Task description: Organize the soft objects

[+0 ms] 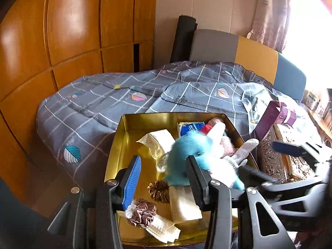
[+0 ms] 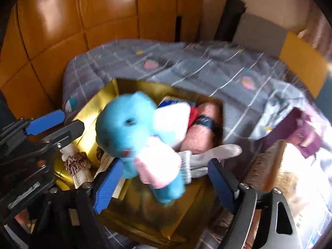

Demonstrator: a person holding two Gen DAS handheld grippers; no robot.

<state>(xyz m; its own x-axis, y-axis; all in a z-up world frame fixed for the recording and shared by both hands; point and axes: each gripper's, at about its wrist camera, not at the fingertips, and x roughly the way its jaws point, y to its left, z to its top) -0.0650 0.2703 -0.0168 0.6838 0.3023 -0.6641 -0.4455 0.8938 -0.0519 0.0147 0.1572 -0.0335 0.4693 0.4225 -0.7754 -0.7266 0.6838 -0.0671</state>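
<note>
While the bed (image 1: 103,108) carried the gold tin (image 1: 116,145), the blue plush toy (image 2: 128,124) lay over its contents, apparently just dropped. The right hand-held gripper (image 2: 166,178) stood wide open around it, not pressing; the left hand-held gripper (image 1: 164,178), half open, held nothing. Next: fetch another soft thing.

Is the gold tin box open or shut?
Open. The gold tin box has no lid on, and the blue plush toy and scrunchies show inside.
</note>
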